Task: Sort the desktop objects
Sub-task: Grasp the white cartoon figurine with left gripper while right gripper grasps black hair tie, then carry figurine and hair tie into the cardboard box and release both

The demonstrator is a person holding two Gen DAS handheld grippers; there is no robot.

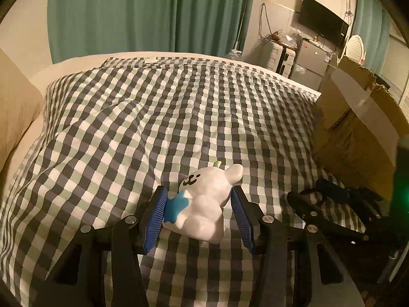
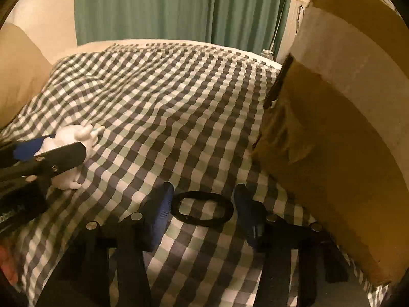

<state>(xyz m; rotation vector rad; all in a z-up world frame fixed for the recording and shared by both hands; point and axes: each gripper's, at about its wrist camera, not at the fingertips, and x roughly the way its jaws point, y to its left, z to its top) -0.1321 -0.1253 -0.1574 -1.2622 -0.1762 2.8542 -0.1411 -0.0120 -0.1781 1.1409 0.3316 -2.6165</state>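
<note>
A white toy animal (image 1: 204,202) with a blue star on its side sits between the blue pads of my left gripper (image 1: 199,204), which is shut on it just above the checked bed cover (image 1: 153,107). In the right wrist view the same toy (image 2: 69,138) and the left gripper show at the far left. A black hair ring (image 2: 202,208) lies flat on the cover between the fingers of my right gripper (image 2: 203,204). Both pads meet the ring's ends. The picture there is slightly blurred.
A large cardboard box (image 2: 345,133) with a white tape band stands close to the right of the right gripper, at the bed's edge (image 1: 358,128). A beige pillow (image 1: 15,107) lies at the left. Green curtains hang behind the bed.
</note>
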